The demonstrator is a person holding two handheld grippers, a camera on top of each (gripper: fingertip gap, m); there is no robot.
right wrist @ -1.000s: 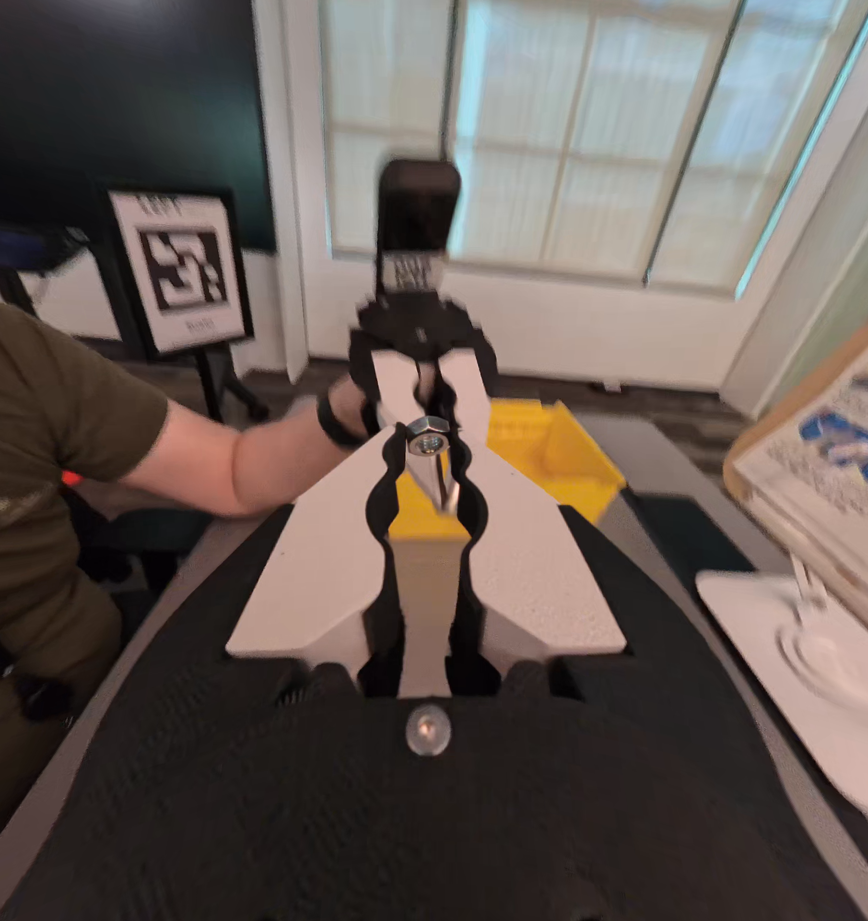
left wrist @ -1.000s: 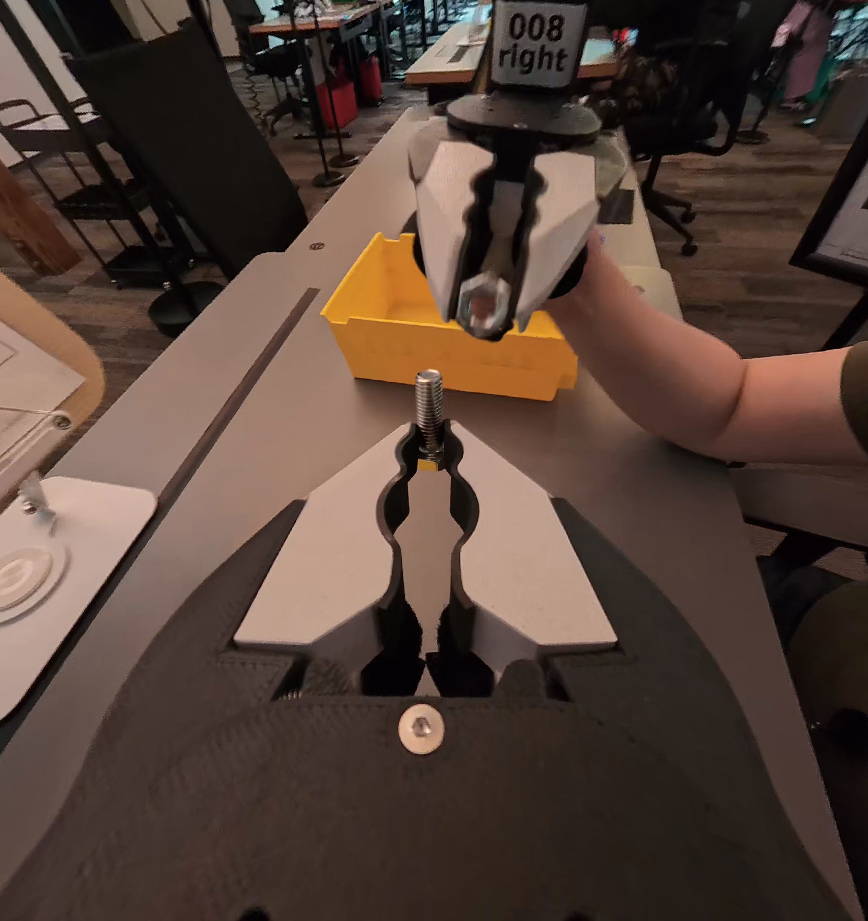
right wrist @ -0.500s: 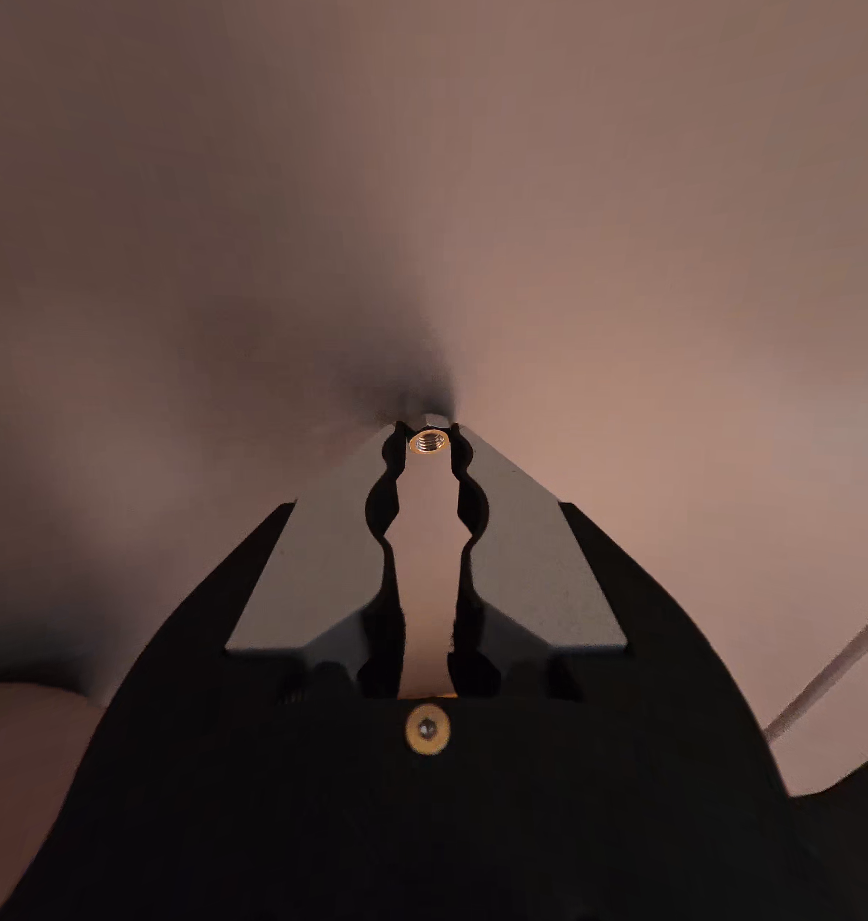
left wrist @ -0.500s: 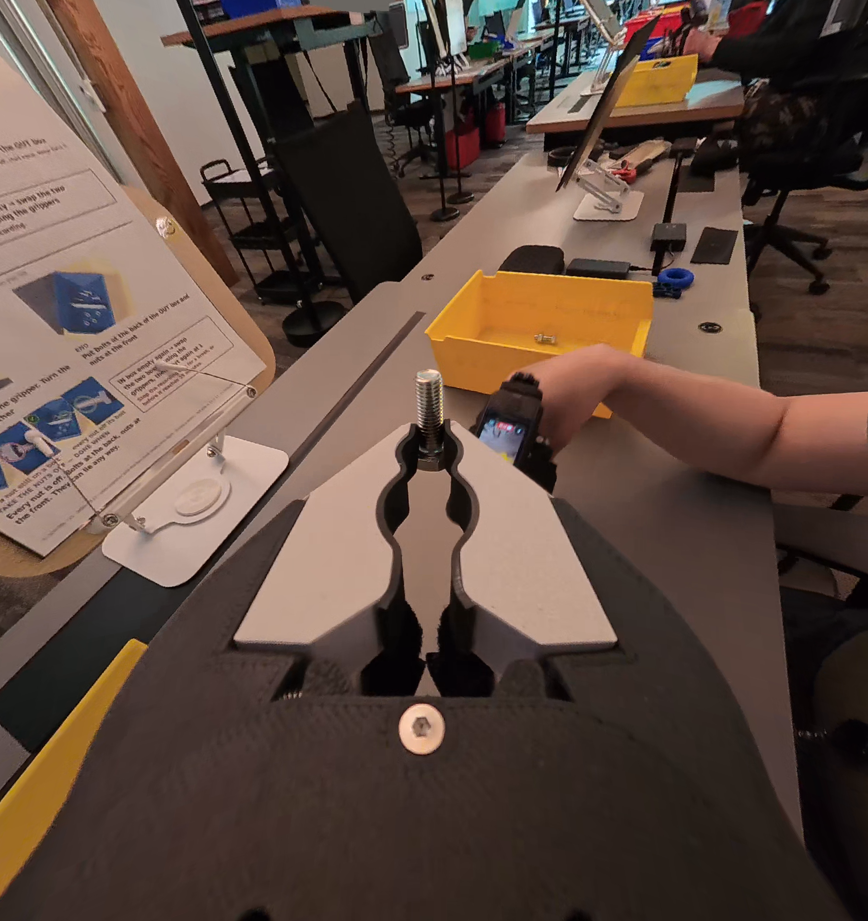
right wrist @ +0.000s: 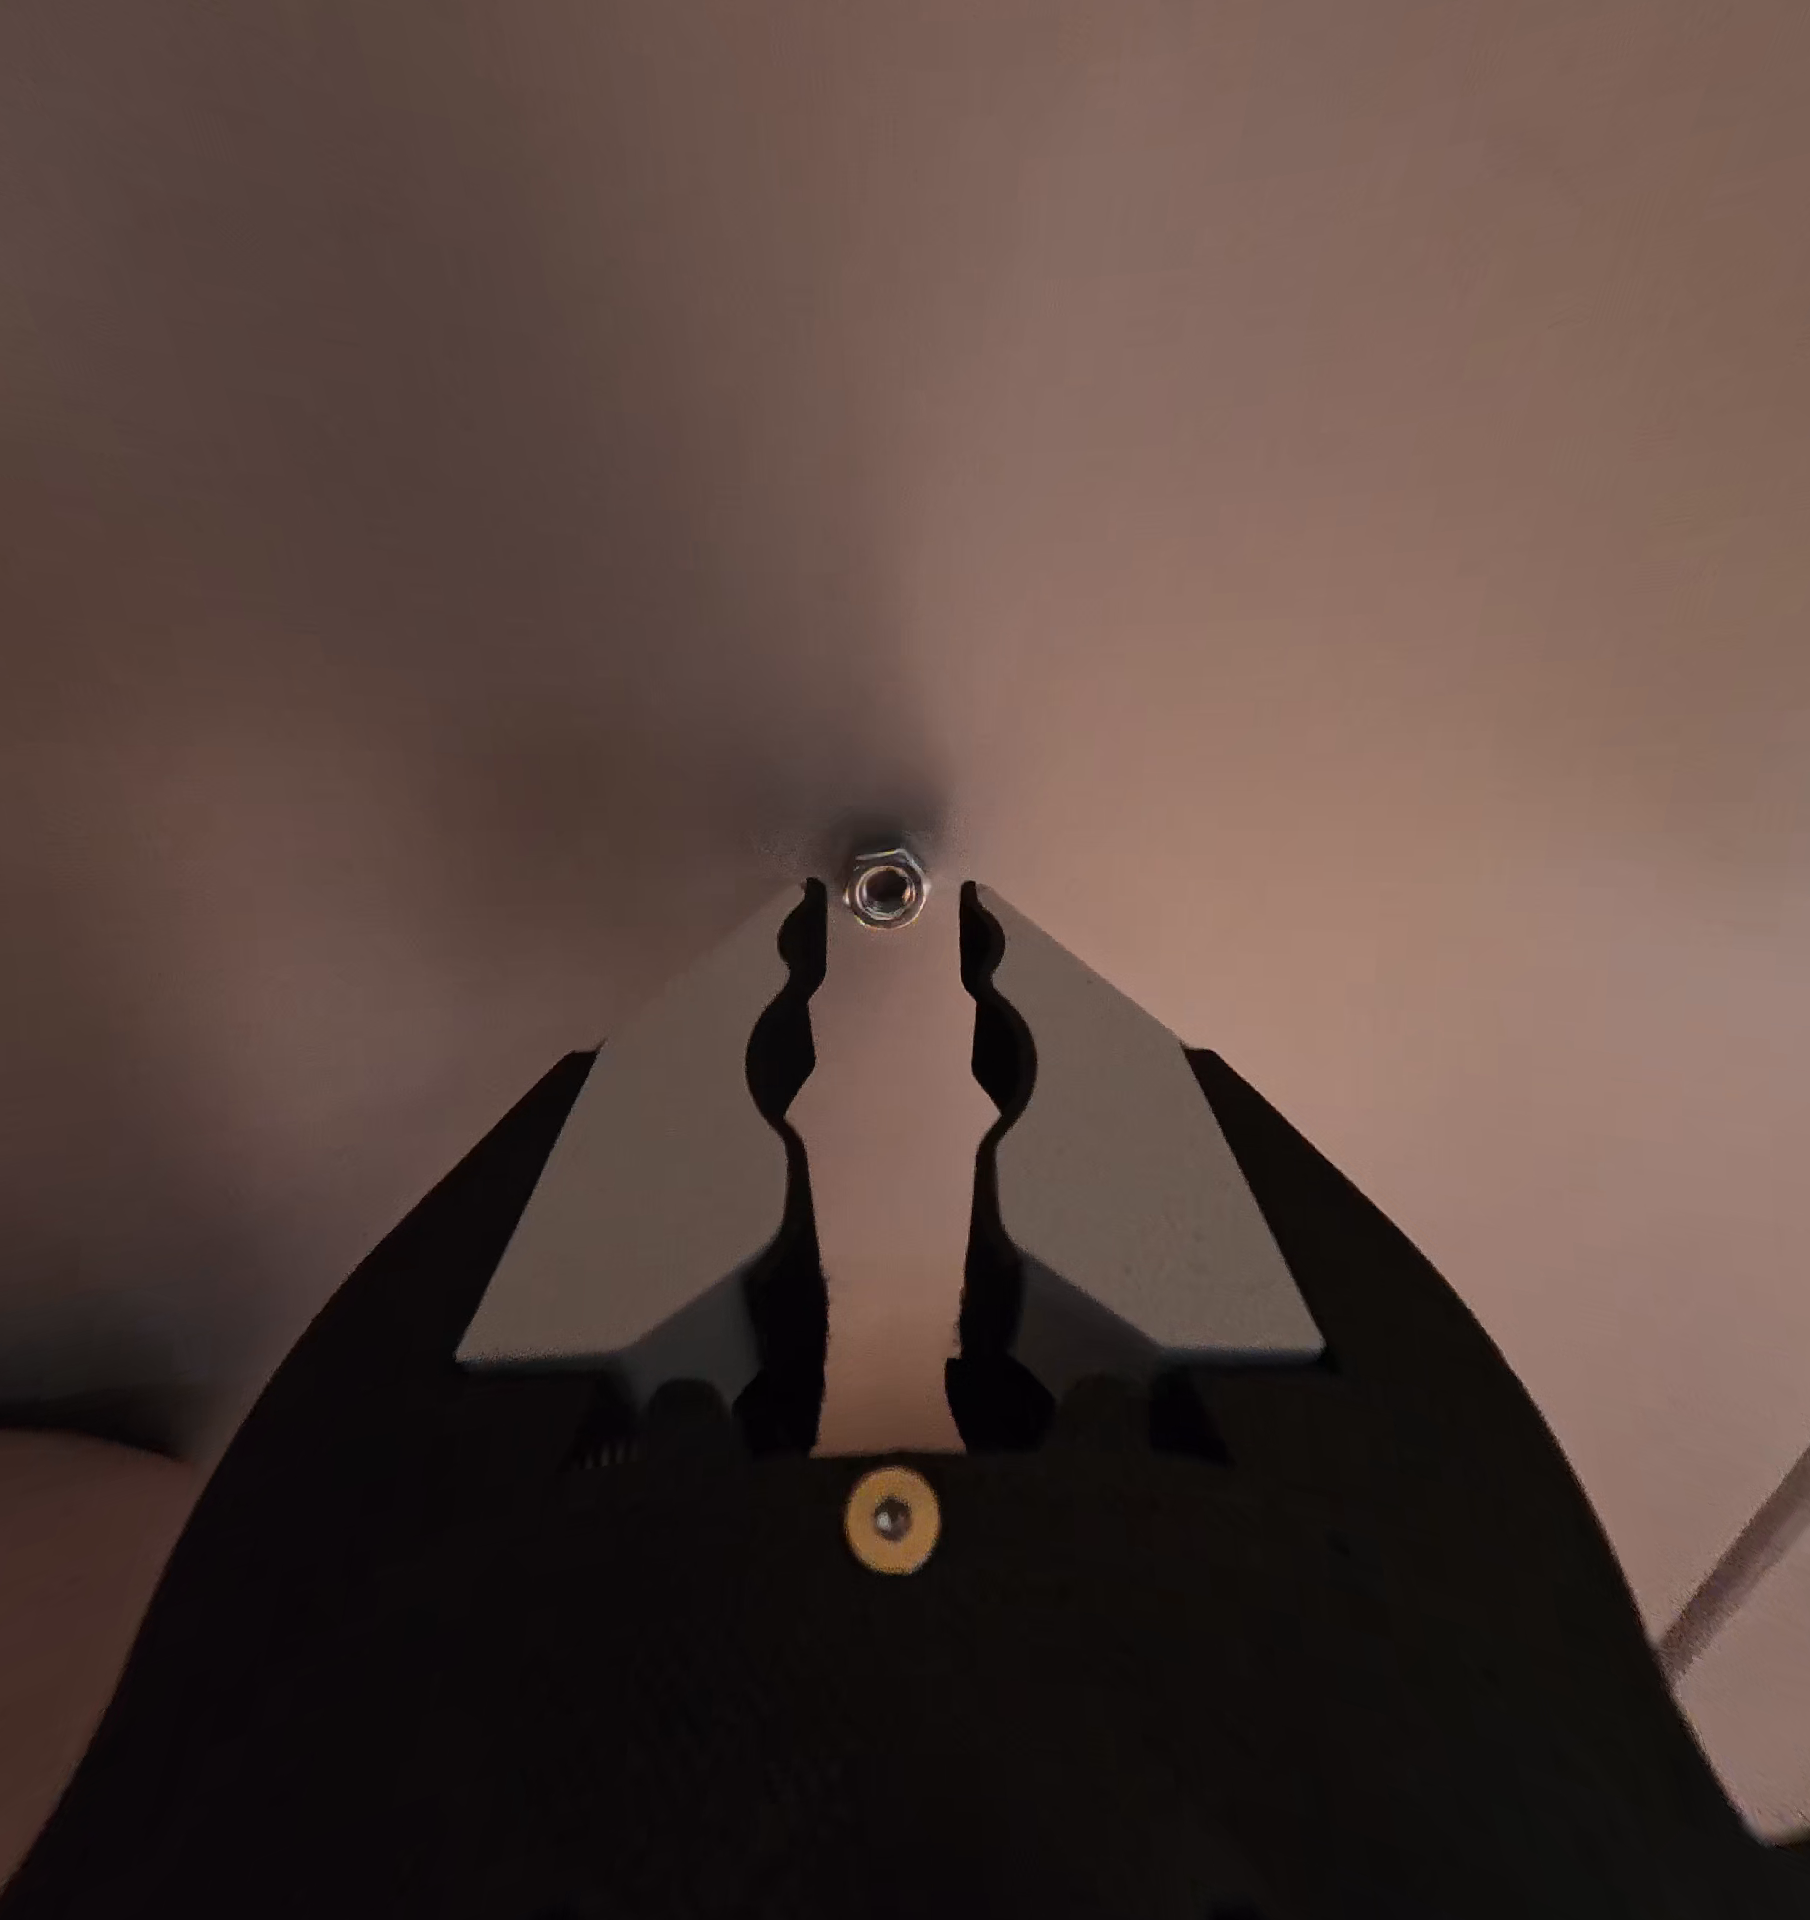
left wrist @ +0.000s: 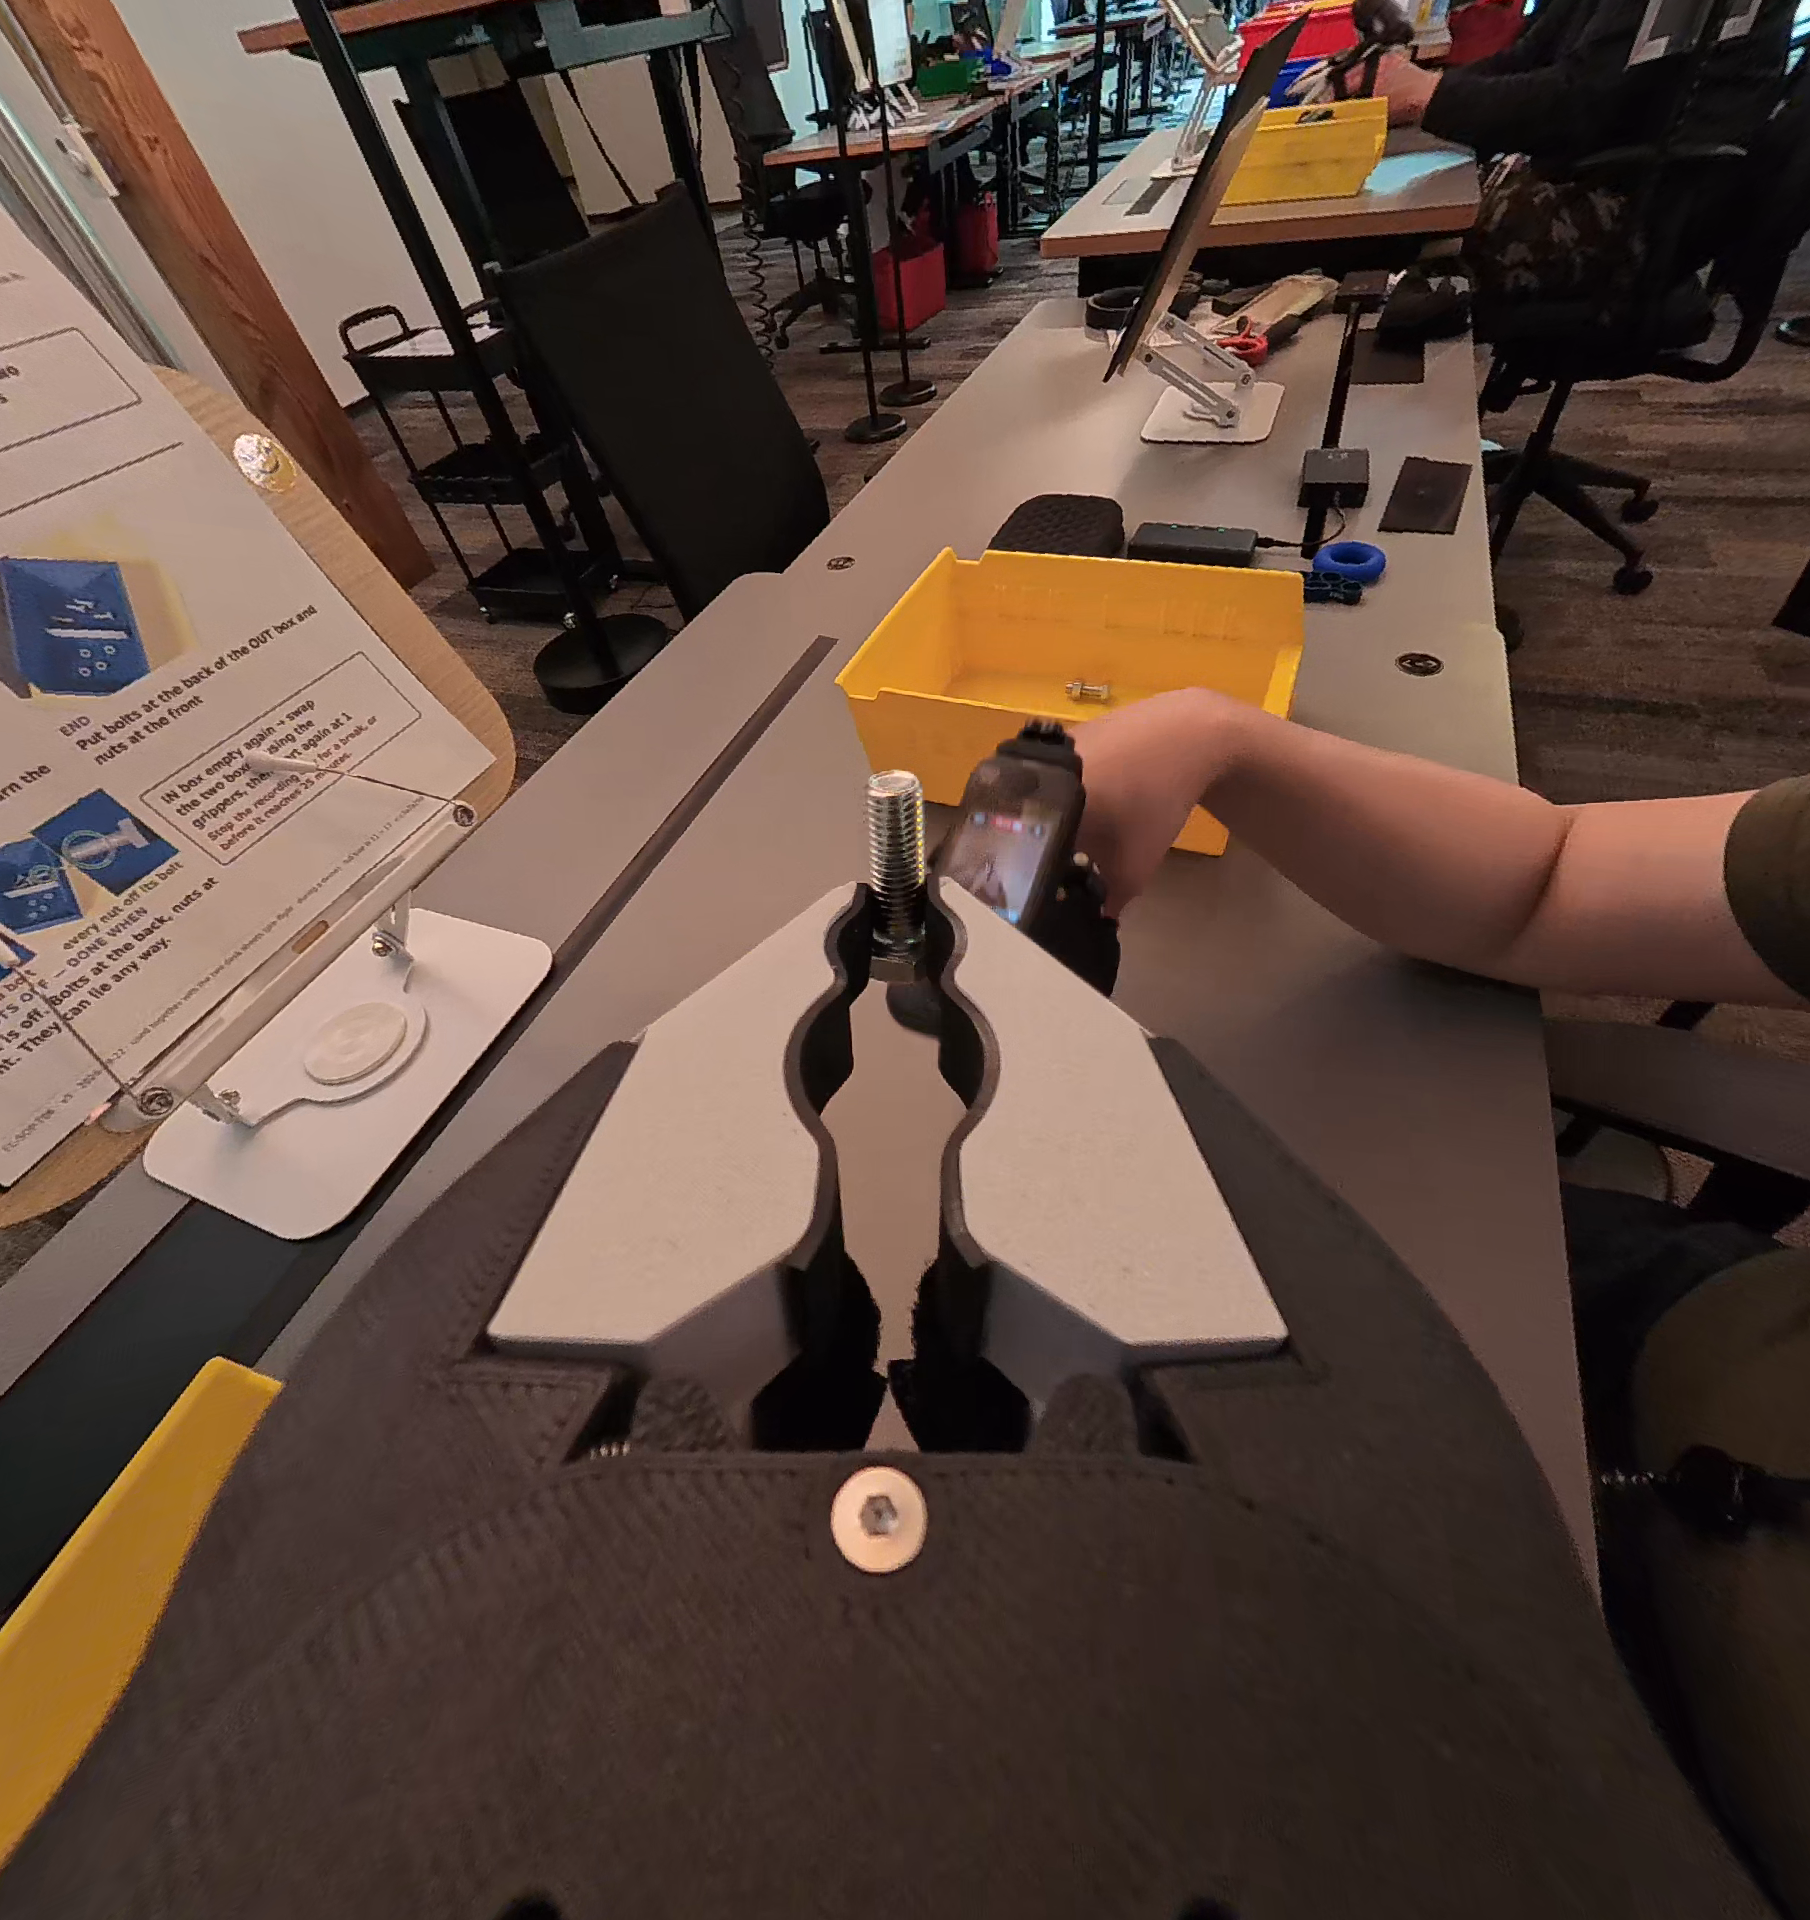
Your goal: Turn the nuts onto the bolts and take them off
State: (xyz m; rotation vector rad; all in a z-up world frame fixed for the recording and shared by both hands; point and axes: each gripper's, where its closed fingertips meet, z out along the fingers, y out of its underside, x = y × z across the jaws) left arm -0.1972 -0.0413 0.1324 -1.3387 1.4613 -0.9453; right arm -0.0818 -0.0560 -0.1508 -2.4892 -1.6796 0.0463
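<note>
My left gripper [left wrist: 893, 940] is shut on the head of a steel bolt [left wrist: 893, 852], which stands upright with its bare thread up. In the right wrist view my right gripper [right wrist: 885, 888] points straight down at the grey table [right wrist: 1296, 520] with its jaws apart. A steel nut [right wrist: 883, 891] lies flat on the table between the fingertips, free of both. In the left wrist view the right gripper's back with its small screen [left wrist: 1015, 852] shows just right of the bolt, held by a hand [left wrist: 1140, 790]; its fingers are hidden there.
A yellow bin [left wrist: 1077, 675] with one bolt [left wrist: 1086, 689] in it stands behind the hand. A white instruction board on a stand [left wrist: 153, 727] is at the left. A second yellow bin's edge [left wrist: 80, 1621] is near left. The person's forearm [left wrist: 1452, 883] crosses from the right.
The right gripper carried the nut from above the bolt down to the table, then opened and let the nut go. The left gripper still holds the bolt and has turned left.
</note>
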